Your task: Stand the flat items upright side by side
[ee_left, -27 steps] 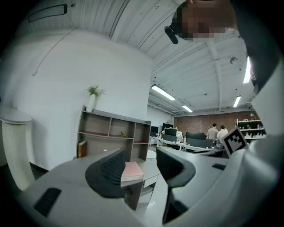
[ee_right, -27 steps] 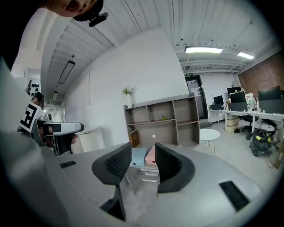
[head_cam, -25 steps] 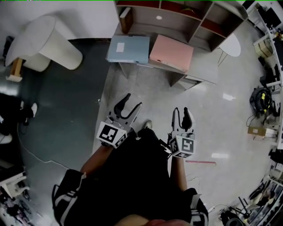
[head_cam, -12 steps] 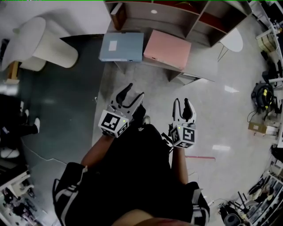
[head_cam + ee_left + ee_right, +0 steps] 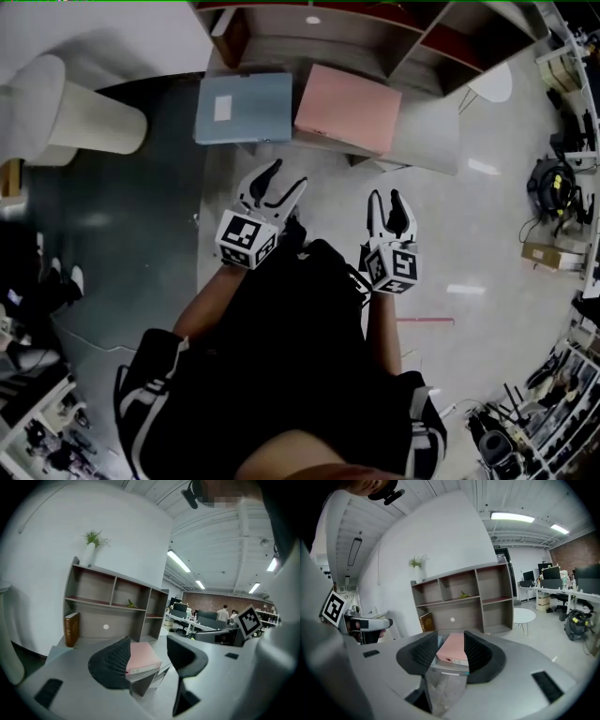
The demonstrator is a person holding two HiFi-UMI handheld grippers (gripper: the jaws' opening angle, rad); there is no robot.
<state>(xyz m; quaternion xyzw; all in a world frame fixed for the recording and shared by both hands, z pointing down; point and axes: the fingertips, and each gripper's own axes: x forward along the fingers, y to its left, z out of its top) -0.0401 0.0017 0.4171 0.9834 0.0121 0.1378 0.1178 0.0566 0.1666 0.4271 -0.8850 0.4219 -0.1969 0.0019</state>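
Pink folder [image 5: 342, 108] and blue folder [image 5: 244, 106] lie flat, side by side on the desk [image 5: 427, 136].

Head view: left gripper [image 5: 284, 178] and right gripper [image 5: 385, 199] hover well short of them. The blue folder's white label is illegible.

Left gripper view: jaws opening, nothing between them.

Right gripper view: likewise. The pink folder's spine label is unreadable.

Risk, we judge: a folder stood up without support topples.
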